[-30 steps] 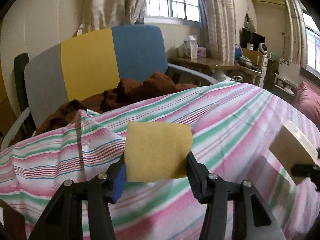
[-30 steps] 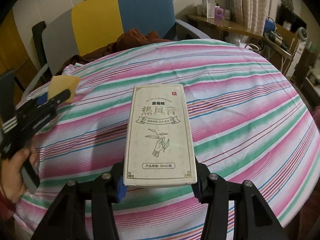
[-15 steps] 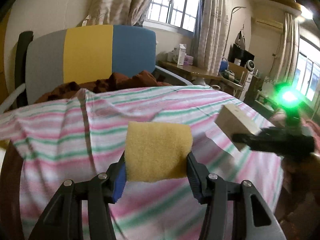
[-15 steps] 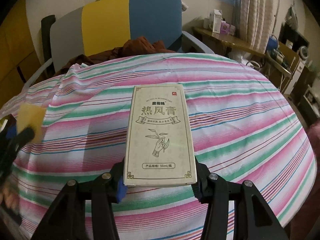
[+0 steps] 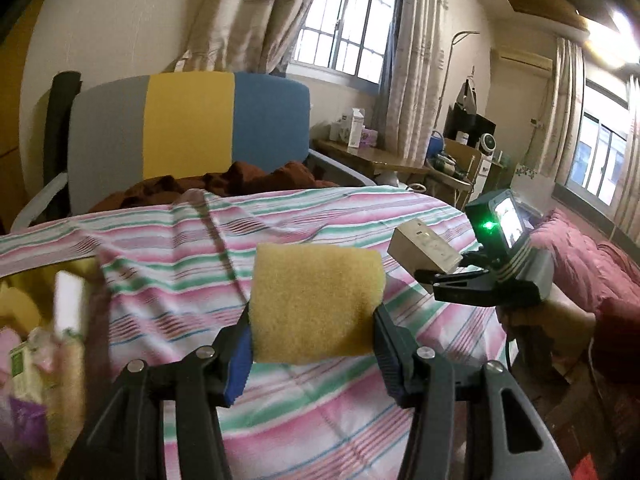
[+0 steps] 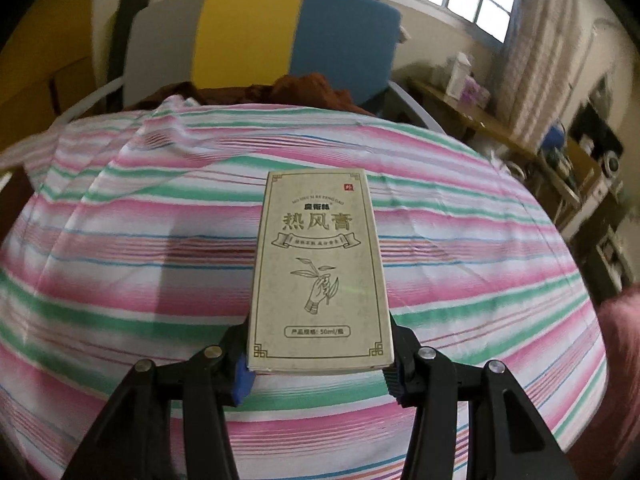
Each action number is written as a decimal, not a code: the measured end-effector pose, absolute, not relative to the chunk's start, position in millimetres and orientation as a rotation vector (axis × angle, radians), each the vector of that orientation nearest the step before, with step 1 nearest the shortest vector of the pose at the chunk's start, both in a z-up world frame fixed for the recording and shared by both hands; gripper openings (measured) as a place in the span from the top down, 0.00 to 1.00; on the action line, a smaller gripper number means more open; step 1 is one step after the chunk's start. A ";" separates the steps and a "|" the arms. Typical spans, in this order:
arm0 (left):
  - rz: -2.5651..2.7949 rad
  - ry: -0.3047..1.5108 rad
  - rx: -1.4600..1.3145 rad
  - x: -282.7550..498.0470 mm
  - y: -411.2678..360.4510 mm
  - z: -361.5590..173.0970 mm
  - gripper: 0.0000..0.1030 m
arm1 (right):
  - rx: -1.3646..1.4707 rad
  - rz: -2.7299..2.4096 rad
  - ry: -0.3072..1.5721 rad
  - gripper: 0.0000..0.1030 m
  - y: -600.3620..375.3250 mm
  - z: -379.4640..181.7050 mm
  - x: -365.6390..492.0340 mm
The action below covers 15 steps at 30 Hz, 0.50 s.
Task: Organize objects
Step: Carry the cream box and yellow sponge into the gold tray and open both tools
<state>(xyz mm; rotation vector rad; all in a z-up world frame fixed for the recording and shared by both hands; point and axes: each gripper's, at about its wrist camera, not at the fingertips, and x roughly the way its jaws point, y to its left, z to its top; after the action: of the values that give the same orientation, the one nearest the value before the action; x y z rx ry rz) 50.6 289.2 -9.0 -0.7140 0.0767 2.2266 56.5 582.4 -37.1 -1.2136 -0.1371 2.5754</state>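
My left gripper is shut on a yellow sponge, held above the left part of the striped tablecloth. In the right wrist view my right gripper is shut on a tall pale green box with printed characters and a hand drawing, held above the middle of the cloth. The left wrist view also shows that right gripper far right, held by a hand, with the box sticking out of it. The left gripper is out of the right wrist view.
A chair with a grey, yellow and blue back stands behind the table, brown cloth on its seat. Blurred small items lie low at the left past the table's edge. A cluttered wooden desk stands at the back right.
My left gripper has swung to the left with the sponge, bringing the items beside the table into view. The right gripper has rolled and shifted a little, keeping the box.
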 end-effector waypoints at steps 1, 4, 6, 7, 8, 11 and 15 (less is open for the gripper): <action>2.233 0.079 -0.716 51.4 279.4 -8.1 0.48 | -1.215 2.586 -0.179 0.50 574.8 -37.2 56.5; 2.251 0.075 -0.728 52.8 255.1 -7.5 0.48 | -1.225 2.602 -0.253 0.50 556.0 -36.6 56.7; 2.260 0.059 -0.737 52.5 243.7 -6.7 0.48 | -1.257 2.616 -0.268 0.50 541.0 -37.0 57.2; 2.265 0.046 -0.737 52.3 237.0 -5.7 0.48 | -1.264 2.619 -0.277 0.50 534.6 -36.7 58.0; 2.271 0.039 -0.735 52.7 230.8 -4.7 0.48 | -1.272 2.624 -0.297 0.50 525.0 -35.9 58.8; 2.289 0.035 -0.725 53.5 215.1 -2.8 0.48 | -1.276 2.665 -0.346 0.50 493.9 -28.0 61.5; 2.318 0.037 -0.711 56.0 194.2 -0.9 0.48 | -1.261 2.755 -0.332 0.50 453.6 -13.1 66.0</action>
<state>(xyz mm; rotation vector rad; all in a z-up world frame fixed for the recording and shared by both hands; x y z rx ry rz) 56.0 194.2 -0.9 -0.7107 0.0369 2.3185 66.0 453.6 -13.1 -1.2611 -0.3320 2.7549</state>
